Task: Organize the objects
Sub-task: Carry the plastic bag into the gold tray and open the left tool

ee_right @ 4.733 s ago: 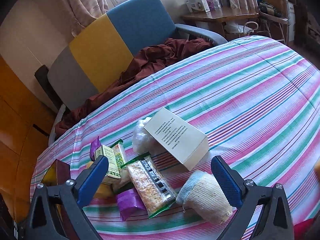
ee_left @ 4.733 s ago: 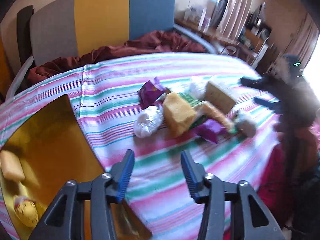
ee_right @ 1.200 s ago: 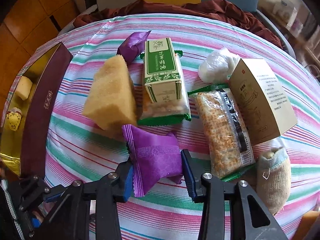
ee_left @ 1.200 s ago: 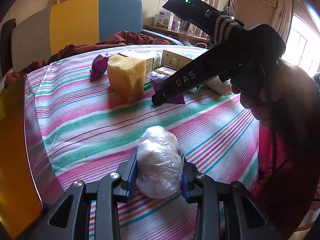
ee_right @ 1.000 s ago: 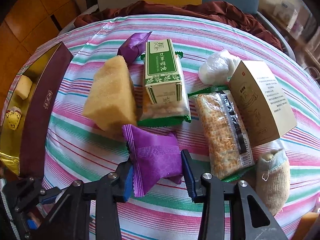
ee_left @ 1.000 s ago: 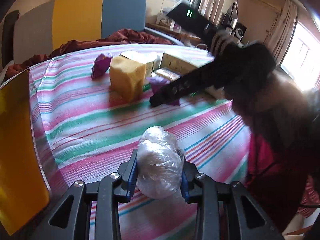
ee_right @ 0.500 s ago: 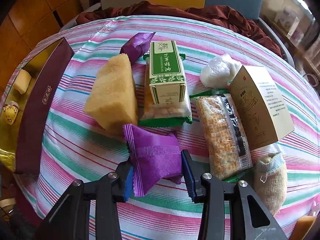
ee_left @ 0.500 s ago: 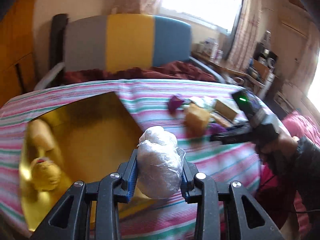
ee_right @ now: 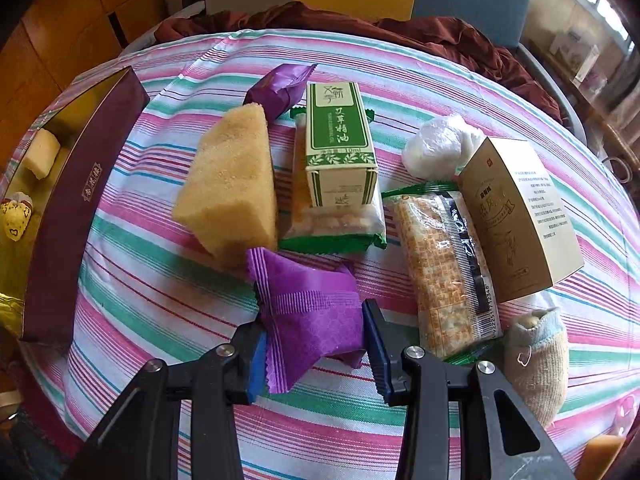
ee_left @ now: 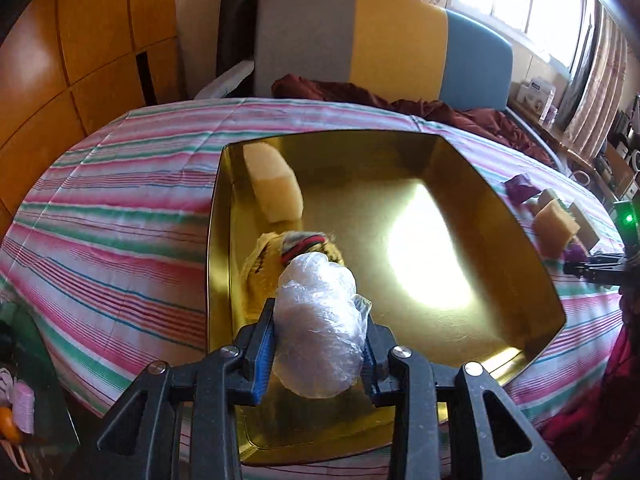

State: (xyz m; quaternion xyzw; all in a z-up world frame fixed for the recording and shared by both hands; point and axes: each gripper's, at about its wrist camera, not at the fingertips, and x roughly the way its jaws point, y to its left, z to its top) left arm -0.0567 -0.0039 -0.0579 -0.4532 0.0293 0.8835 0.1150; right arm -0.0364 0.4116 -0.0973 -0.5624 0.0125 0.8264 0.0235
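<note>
My left gripper (ee_left: 318,344) is shut on a white bundle wrapped in clear plastic (ee_left: 318,320) and holds it over the near left part of the gold tray (ee_left: 500,208). Inside the tray lie a pale sponge block (ee_left: 274,186) and a yellow stuffed toy (ee_left: 268,264), partly hidden behind the bundle. My right gripper (ee_right: 314,344) is shut on a purple snack packet (ee_right: 308,304) that rests on the striped tablecloth (ee_right: 160,300). The tray (ee_right: 80,184) shows at the left edge of the right wrist view.
On the cloth lie a yellow sponge (ee_right: 232,188), a green-and-white box (ee_right: 338,144) on a snack pack, a second purple packet (ee_right: 280,84), a white plastic bundle (ee_right: 440,146), a cracker pack (ee_right: 444,264), a tan carton (ee_right: 516,208) and a sock (ee_right: 538,360). A colour-blocked sofa (ee_left: 380,40) stands behind.
My left gripper has carried the plastic-wrapped bundle leftward from the bare cloth to above the gold tray. The right gripper has kept still on the purple packet.
</note>
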